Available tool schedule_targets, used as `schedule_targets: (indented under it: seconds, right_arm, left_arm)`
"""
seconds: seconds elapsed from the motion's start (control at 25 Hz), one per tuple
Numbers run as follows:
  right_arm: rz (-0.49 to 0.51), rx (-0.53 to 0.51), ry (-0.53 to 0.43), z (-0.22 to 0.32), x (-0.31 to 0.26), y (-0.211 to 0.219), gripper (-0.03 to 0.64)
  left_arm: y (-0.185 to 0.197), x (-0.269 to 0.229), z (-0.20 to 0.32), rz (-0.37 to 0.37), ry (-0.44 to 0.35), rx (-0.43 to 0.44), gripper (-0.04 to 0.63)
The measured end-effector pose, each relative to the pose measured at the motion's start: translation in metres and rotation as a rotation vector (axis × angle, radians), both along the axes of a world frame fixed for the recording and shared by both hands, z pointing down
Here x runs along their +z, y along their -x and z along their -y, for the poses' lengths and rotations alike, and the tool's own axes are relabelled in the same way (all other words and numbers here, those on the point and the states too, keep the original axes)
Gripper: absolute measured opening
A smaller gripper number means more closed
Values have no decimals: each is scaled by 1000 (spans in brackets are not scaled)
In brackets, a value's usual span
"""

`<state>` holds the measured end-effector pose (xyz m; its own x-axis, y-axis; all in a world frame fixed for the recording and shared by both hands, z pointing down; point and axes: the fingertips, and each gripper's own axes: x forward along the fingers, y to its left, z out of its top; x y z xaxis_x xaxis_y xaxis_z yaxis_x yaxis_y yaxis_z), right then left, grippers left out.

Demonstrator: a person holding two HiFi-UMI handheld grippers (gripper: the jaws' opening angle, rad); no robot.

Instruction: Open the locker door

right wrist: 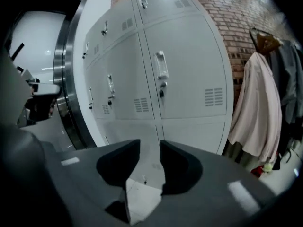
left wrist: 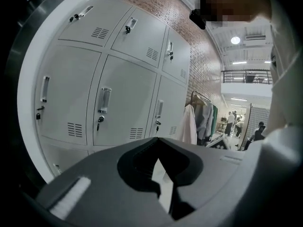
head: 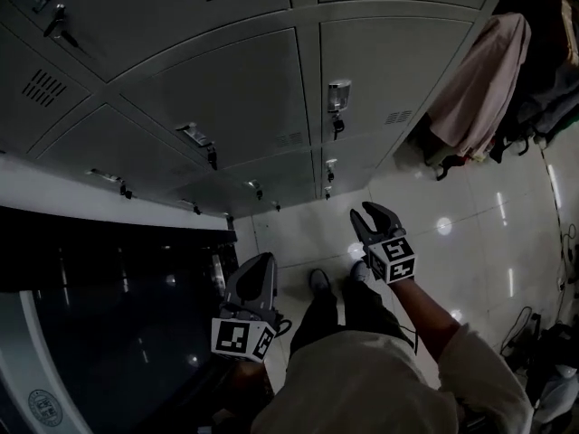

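Left gripper: lower centre of its view, jaws together, nothing held.
Right gripper: jaws narrowly apart, empty.
Locker door: closed, upper centre, well apart from both grippers.
Coat: hangs at right edge.

A pale coat hanging up, dark garments beside it, brick wall behind, glossy tiled floor
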<state>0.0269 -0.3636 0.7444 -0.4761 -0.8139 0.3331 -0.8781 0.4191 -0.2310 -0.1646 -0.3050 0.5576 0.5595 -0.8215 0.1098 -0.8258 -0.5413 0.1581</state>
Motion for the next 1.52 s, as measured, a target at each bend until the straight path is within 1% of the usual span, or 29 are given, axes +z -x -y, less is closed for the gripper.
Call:
schedule_targets:
  seconds: [0.04,0.08,0.2,0.24,0.36,0.4,0.48,0.52,0.64,0.72,0.88,1.0,1.12,1.2,1.36,1.52]
  right_arm:
    - [1,-6,28,10,30,1,141]
    - [4,-17,49,20,59,3,141]
    - [16,-47,95,56,139,15,163]
    - [15,-52,107,68,162,20,183]
    - [0,-69,117,102,212,35,229]
    - [-7,-80,124,112,226,40,262]
    - [-20,-94,143,130,255,48,301]
    - [-26,-94,160,137,271,50,322]
    - [-29,-95,235,151,314,51,347]
    - [-30,-102,229,159,322,51,309]
    - [-30,-109,220,168,327,56,295]
    - [-50,-101,207,177,328,60,278]
    - [-33,-78,208,189,331,62,285]
    - [-27,-82,211,193,332,65,284]
    - [-43,-48,194,199,333,67,273]
    - [-24,-26,213,194,330,67,291]
  left_arm:
    - [1,11,1,1,13,-3,64]
    - [2,21,2,-1,21,-6,64]
    - [1,51,8,-14,25,-10,64]
    - [2,63,9,-13,31,-9,64]
    - [5,104,3,16,86,-1,64]
    - [7,113,3,6,83,-13,64]
    - [14,129,3,-13,74,-43,64]
    - [18,139,1,-11,84,-54,64]
    - [31,155,-9,5,118,-78,64]
    - [41,156,-15,11,124,-96,64]
    - [60,171,-23,23,157,-140,64]
    - [52,185,-29,9,173,-127,64]
    - [34,200,-34,-15,180,-81,65]
    - [26,209,-37,-33,185,-61,66]
    - [28,221,-44,-56,201,-66,66]
    - [35,229,-48,-52,216,-81,66]
